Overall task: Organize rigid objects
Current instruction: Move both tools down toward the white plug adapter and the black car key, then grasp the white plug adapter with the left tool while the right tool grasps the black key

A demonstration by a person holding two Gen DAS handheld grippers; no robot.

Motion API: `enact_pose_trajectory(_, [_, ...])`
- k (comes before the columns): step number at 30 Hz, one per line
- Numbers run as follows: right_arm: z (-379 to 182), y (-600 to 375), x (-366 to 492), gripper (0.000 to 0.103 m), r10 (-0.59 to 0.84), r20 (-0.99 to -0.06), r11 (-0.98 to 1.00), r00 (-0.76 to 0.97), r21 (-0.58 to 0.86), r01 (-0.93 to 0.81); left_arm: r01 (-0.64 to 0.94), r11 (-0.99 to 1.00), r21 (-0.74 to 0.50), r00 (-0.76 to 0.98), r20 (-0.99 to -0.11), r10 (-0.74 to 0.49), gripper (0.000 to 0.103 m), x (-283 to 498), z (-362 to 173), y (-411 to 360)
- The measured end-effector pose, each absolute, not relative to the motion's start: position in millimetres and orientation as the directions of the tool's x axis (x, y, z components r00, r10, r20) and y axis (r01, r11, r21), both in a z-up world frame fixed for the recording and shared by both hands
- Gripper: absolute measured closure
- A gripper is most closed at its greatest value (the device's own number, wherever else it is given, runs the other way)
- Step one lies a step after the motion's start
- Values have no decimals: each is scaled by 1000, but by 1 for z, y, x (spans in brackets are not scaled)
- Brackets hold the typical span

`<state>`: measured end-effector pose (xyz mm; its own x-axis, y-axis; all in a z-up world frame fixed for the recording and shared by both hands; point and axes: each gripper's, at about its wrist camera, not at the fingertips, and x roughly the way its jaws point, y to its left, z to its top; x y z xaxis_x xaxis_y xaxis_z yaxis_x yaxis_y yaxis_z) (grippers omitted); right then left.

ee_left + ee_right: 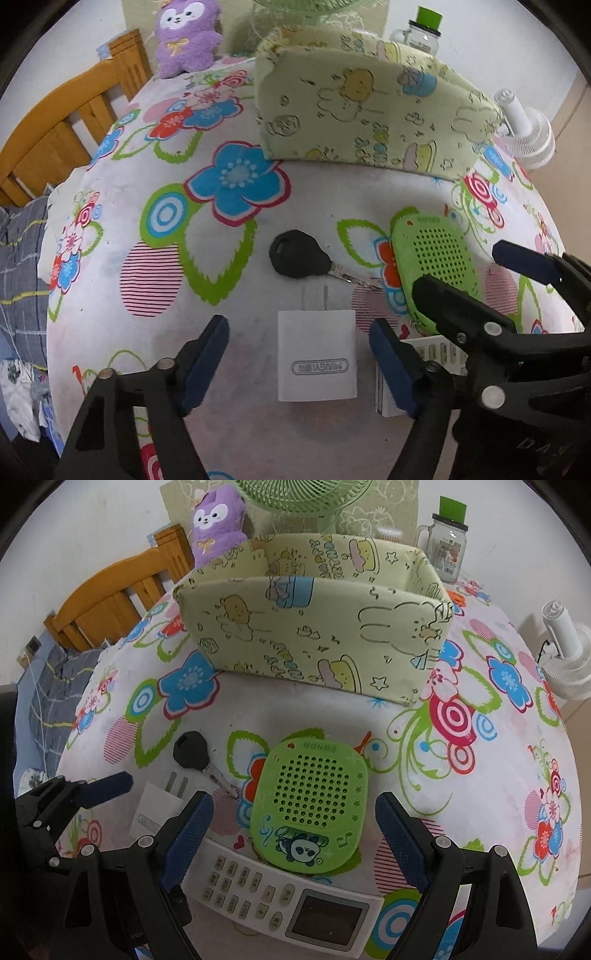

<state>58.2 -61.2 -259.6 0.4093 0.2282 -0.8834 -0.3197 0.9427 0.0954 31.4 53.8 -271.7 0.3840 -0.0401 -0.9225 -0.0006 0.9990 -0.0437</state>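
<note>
both jaws open — left gripper (299,363) straddles charger (317,356), untouched.

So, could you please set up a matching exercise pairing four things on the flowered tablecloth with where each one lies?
Things:
1. white charger
2. black key
3. green speaker
4. white remote

Places:
A. nearest the right wrist camera, under the speaker's near edge
B. between the right gripper fingers, not touched
C. between the left gripper fingers, not touched
D. just beyond the charger's prongs

Pairs: 1-C, 2-D, 3-B, 4-A
</note>
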Motion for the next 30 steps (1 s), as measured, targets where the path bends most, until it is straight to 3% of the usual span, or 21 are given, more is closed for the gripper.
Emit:
enact_pose_trajectory(2, [-261,-60,59,12,221,-888,944,404,90,-317,8,1000,-30,372,-928,-31,38,33,-275,52])
enact_pose_trajectory(6, [-264,-58,61,12,204,-896,945,393,76,-317,9,1000,-17,379,-925,-19,43,32,-274,52])
enact_pose_trajectory(10, [-267,-53,63,12,194,-905,946,380,70,-317,51,999,-10,381,-924,-29,61,32,-272,48])
enact_pose_trajectory(20, [-264,-27,69,12,195,-913,925,359,50,-376,136,991,4,358,-932,-46,62,36,-271,49])
enact_pose_trajectory(30, [-269,2,85,22,218,-929,904,298,77,-420,128,991,26,335,-942,-18,63,48,-270,74])
